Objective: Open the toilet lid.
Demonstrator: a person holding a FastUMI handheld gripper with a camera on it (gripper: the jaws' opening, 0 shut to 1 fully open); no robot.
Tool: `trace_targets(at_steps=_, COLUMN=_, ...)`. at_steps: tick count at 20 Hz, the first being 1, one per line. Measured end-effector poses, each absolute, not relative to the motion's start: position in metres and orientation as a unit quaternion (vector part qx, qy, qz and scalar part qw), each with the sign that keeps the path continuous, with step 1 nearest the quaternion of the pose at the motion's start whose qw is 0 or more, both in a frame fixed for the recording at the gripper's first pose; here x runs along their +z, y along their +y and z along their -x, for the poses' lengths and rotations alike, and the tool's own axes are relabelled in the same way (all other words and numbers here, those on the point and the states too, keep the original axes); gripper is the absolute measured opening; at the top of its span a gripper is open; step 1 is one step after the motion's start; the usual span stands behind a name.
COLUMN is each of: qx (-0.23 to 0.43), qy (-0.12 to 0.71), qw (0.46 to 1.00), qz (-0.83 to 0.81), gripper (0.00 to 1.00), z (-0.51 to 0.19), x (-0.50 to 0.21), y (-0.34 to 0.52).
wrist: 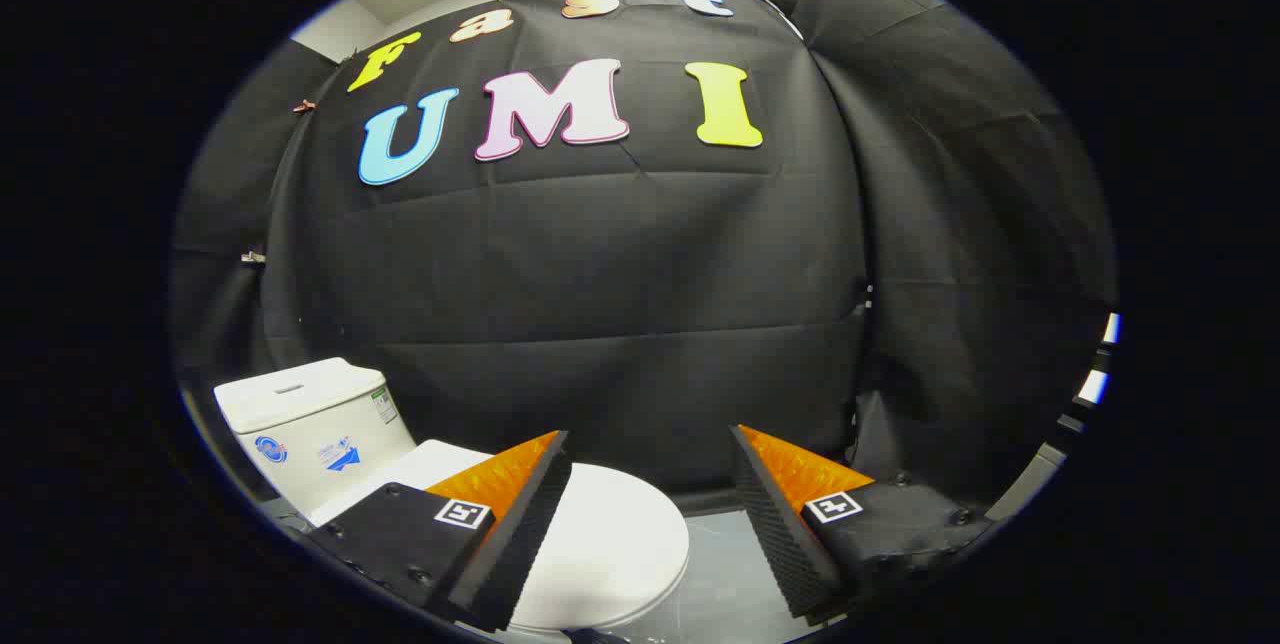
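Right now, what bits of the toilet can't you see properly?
- Toilet lid, gripper view: shut; its near-left part sits behind one finger of the open gripper.
- Lid hinge: hidden behind that same finger.
- Bowl under the lid: covered by the lid itself.
- Tank: its stickers are too small to make out.
- Toilet base: cut off at the picture's lower edge.

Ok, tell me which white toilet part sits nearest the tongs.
The closed lid, flat just beyond the open tongs; the boxy tank stands farther back.
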State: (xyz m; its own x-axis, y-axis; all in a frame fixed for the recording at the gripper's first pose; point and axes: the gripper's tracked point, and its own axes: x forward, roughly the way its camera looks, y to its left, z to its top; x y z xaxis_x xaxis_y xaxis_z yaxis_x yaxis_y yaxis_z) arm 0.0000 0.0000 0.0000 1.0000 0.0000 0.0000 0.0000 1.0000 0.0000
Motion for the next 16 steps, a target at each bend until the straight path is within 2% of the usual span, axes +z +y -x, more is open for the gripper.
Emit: trace_targets(at_steps=16, qx=0.002, qy=-0.003, qw=1.000, qz=0.005, gripper=0.98, z=0.0003, x=-0.0010, y=0.0000)
